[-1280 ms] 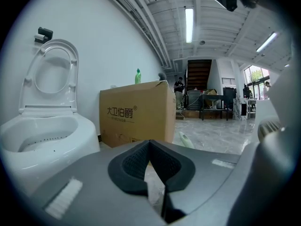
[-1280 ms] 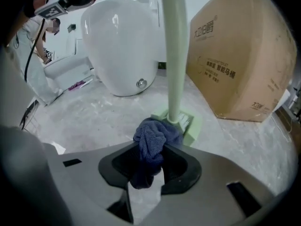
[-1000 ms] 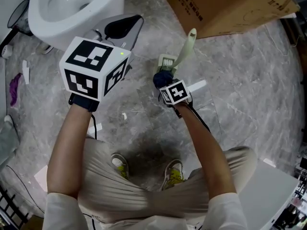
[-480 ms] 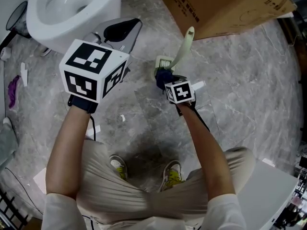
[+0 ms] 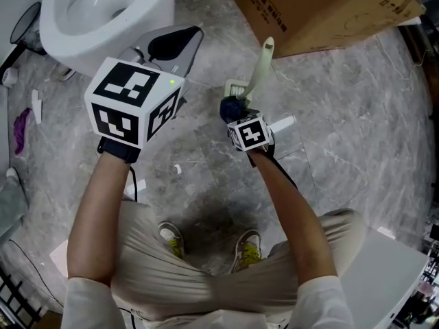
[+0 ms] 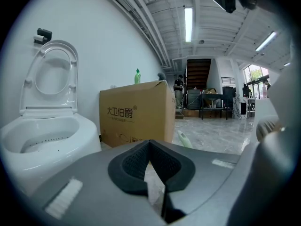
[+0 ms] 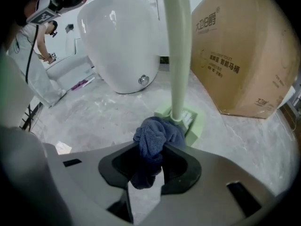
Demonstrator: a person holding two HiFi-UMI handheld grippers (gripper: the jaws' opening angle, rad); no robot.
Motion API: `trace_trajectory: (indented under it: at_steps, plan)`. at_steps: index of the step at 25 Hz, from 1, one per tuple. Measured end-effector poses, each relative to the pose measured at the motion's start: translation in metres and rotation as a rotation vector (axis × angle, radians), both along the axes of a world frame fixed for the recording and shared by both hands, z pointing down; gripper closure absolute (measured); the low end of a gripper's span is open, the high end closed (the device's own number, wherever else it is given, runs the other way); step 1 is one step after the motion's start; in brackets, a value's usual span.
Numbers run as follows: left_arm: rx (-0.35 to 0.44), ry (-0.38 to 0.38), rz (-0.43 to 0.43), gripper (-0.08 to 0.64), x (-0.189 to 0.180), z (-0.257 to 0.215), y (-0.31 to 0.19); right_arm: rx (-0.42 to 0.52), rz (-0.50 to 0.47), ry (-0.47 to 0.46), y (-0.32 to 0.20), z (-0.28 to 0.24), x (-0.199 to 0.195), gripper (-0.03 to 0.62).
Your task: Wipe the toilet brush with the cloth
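A pale green toilet brush (image 5: 258, 68) stands upright in its square base (image 5: 236, 88) on the grey floor. In the right gripper view its handle (image 7: 178, 55) rises straight up from the base (image 7: 192, 120). My right gripper (image 5: 233, 114) is shut on a bunched dark blue cloth (image 7: 155, 138). The cloth (image 5: 232, 107) presses against the foot of the handle, just above the base. My left gripper (image 5: 186, 38) hovers to the left near the toilet, apart from the brush. Its jaws (image 6: 149, 147) are shut with nothing between them.
A white toilet (image 5: 103, 12) with its seat up stands at the back left. A large cardboard box (image 5: 322, 5) sits just behind the brush. A purple scrap (image 5: 20, 125) lies at the far left. The person's shoes (image 5: 248, 245) are below the grippers.
The right gripper with the cloth shifted slightly right, then back left, at the foot of the handle. The handle's top leaned a little to the left. The left gripper stayed put.
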State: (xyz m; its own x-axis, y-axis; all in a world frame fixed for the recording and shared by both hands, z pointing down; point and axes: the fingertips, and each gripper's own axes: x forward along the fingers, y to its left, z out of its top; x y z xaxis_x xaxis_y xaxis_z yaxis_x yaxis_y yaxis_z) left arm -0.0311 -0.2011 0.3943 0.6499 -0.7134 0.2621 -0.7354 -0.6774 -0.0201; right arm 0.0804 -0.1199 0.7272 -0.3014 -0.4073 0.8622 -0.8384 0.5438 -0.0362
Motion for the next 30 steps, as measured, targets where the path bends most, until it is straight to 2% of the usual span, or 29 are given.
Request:
trace_trajectory:
  at_steps: [2, 6, 9, 15, 19, 30]
  plan:
    - [0.001, -0.002, -0.001, 0.563, 0.000, 0.001, 0.000, -0.012, -0.047, -0.036, 0.006, 0.000, -0.013, 0.469]
    - [-0.001, 0.003, 0.001, 0.563, 0.004, 0.000, 0.000, 0.036, -0.135, -0.086, 0.006, -0.012, -0.032, 0.469]
    - [-0.003, 0.001, 0.007, 0.563, 0.008, 0.001, 0.000, 0.064, -0.100, -0.076, -0.003, -0.018, -0.025, 0.469]
    - [-0.005, -0.001, 0.002, 0.563, 0.005, 0.003, -0.003, 0.053, -0.021, 0.005, -0.014, -0.014, 0.022, 0.471]
    - [-0.008, 0.004, -0.004, 0.563, 0.005, 0.002, -0.005, 0.043, 0.038, 0.011, -0.017, -0.014, 0.040, 0.471]
    - [0.002, 0.025, -0.016, 0.563, 0.005, -0.001, -0.005, 0.059, 0.028, 0.096, -0.021, -0.015, 0.063, 0.471]
